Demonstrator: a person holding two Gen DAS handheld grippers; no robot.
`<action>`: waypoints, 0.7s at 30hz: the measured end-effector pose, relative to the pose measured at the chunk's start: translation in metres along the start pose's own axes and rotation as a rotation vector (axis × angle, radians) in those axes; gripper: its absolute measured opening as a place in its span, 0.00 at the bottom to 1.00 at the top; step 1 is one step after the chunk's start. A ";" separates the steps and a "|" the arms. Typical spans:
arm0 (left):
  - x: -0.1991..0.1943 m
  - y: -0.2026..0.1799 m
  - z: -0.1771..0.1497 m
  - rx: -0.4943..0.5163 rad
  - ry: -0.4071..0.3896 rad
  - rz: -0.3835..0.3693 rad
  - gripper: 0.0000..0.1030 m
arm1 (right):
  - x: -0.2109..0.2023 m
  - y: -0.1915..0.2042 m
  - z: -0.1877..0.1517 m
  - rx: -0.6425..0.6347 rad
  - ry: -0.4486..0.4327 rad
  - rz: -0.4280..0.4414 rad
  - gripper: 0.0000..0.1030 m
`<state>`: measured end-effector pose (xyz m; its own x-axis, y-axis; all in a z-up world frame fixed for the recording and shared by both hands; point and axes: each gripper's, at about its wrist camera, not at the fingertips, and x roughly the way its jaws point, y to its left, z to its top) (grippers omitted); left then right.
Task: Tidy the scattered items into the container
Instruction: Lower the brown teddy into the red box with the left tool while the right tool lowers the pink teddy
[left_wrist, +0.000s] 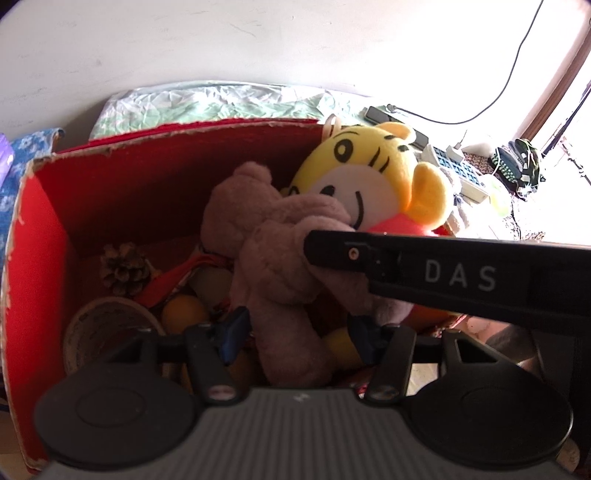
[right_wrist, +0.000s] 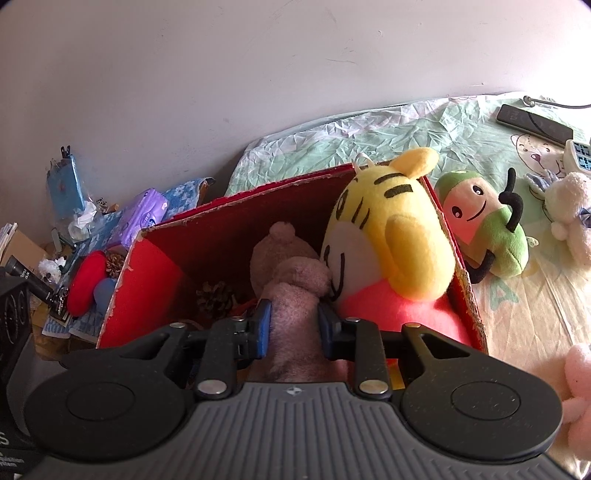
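Right hand-held gripper (right_wrist: 293, 328): your blue pads are clamped on a limb of the brown plush bear (right_wrist: 291, 280), pinching the fabric from both sides, above the red cardboard box (right_wrist: 147, 280).

Left hand-held gripper (left_wrist: 295, 334): jaws part-open astride the bear's lower body (left_wrist: 280, 325); you appear to straddle it, and whether the pads press cannot be told.

Brown plush bear: inside the box, leaning against the yellow tiger plush (right_wrist: 388, 236) at the box's right wall. Judged light, soft and compressible, not fragile, and floppy under a single pinch. Hold a limb or the narrow torso, where the stuffing bunches, rather than the wide head. Long axis runs away from your wrists, head toward the far wall, legs nearest you.

Box contents below: pine cone (left_wrist: 125, 267), yellow balls (left_wrist: 183, 312), a round lid (left_wrist: 110, 332).

Still out on the bed: green fruit plush (right_wrist: 487, 236), white plush (right_wrist: 569, 218).
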<state>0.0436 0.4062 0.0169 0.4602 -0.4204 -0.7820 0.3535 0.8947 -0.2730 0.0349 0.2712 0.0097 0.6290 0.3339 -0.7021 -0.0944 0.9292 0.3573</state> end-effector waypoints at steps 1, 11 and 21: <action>-0.002 0.001 -0.002 0.001 -0.003 0.004 0.57 | 0.000 -0.001 -0.001 0.003 -0.001 0.001 0.28; -0.023 -0.003 -0.005 -0.021 -0.044 0.089 0.72 | -0.024 0.002 -0.006 -0.017 -0.080 0.022 0.31; -0.030 -0.010 -0.010 0.000 -0.057 0.221 0.88 | -0.039 0.000 -0.017 -0.034 -0.107 0.010 0.30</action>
<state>0.0181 0.4112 0.0379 0.5720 -0.2225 -0.7895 0.2391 0.9659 -0.0991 -0.0030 0.2612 0.0268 0.7066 0.3257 -0.6282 -0.1259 0.9315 0.3413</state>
